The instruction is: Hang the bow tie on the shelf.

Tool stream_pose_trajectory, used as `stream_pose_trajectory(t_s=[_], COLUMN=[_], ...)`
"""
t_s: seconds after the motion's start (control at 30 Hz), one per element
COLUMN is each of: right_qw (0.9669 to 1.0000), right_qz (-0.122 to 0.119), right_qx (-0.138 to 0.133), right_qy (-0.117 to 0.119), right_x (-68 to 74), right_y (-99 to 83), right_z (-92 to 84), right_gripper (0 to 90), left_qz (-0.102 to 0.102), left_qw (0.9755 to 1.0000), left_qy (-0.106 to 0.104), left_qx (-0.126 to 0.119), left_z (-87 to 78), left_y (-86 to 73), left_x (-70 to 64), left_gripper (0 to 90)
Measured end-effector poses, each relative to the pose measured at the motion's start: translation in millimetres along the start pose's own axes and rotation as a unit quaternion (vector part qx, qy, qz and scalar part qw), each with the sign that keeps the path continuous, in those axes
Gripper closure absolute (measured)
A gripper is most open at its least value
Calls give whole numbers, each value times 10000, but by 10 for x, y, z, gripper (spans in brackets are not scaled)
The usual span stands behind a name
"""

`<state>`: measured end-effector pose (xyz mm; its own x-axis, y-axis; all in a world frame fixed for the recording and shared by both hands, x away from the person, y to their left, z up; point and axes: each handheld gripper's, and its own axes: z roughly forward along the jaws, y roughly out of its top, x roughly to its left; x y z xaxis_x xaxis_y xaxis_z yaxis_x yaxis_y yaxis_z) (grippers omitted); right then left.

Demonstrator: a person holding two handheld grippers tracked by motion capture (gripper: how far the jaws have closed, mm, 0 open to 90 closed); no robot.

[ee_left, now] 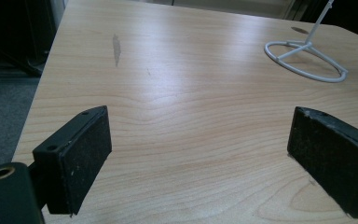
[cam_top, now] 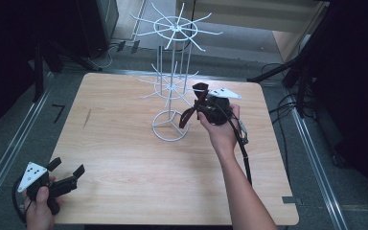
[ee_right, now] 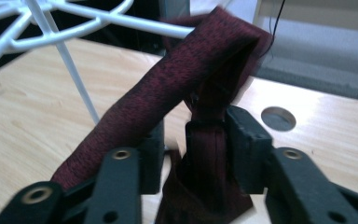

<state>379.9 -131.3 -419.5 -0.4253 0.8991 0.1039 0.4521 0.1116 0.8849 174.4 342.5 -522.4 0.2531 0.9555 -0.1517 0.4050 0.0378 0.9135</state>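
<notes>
At the white wire rack (cam_top: 171, 79), mid-table toward the far edge, your right gripper (cam_top: 202, 106) has the dark red fabric band (cam_top: 190, 113) between its jaws, looped over a lower rack arm. Can't tell if the pads still pinch it. Near left corner: your left gripper (cam_top: 67, 167) rests spread, holding nothing.

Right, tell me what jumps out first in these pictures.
The white wire rack standing at the middle back of the wooden table catches the eye first. Next, the dark red cloth strap looped over one of the rack's lower prongs, with the right gripper around it. The left gripper sits at the near left corner, fingers wide apart over bare wood.
</notes>
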Motion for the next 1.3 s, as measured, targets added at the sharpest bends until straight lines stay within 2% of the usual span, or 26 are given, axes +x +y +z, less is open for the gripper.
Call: stream_pose_trajectory(t_s=[0.07, 0.17, 0.33, 0.47, 0.6, 0.63, 0.67, 0.73, 0.77, 0.9, 0.97, 1.03, 1.17, 1.3], right_qw=[10000, 9998, 10000, 9998, 9993, 9990, 9986, 9984, 9973, 9974, 9971, 9972, 9972, 9971], right_qz=[65, 171, 26, 10, -71, -54, 93, 117, 211, 148, 144, 129, -104, 4], right_qx=[17, 104, -3, -178, -318, -344, -393, -429, -557, -473, -568, -563, -517, -604], right_qy=[-5, 59, -8, -32, -189, -293, -334, -361, -425, -525, -481, -466, -526, -463], right_x=[-37, -70, -67, -55, -45, -63, -120, -147, -212, -256, -261, -252, -226, -244], right_y=[-28, -50, -57, -12, 22, 30, 45, 51, 78, 171, 269, 291, 400, 427], right_z=[-15, -25, -44, -73, -111, -127, -160, -172, -210, -247, -286, -291, -244, -202], right_gripper=[686, 727, 734, 734, 735, 734, 735, 735, 734, 734, 734, 734, 734, 733], left_qz=[4, 12, 7, 2, -10, -11, -13, -13, -9, 5, 15, 13, 0, -22], left_qw=[10000, 10000, 10000, 10000, 10000, 10000, 10000, 10000, 10000, 10000, 10000, 10000, 10000, 10000], left_qy=[1, 10, 8, 12, 3, 1, -1, -4, -8, 0, -1, 1, 5, -9], left_qx=[1, 0, 1, 4, -13, -9, -11, -10, 0, 11, 17, 17, 0, -18], left_z=[0, 1, 1, 0, -1, -2, -2, -1, 0, 1, 2, 2, -1, -1], left_y=[0, 0, 0, 0, -1, 0, -1, -1, 0, 1, 2, 2, 0, -1], left_x=[-1, -3, -2, -1, 1, 1, 2, 1, 2, 1, 1, 0, 0, 3], left_gripper=[67, 68, 67, 68, 67, 67, 67, 67, 67, 68, 67, 68, 67, 67])
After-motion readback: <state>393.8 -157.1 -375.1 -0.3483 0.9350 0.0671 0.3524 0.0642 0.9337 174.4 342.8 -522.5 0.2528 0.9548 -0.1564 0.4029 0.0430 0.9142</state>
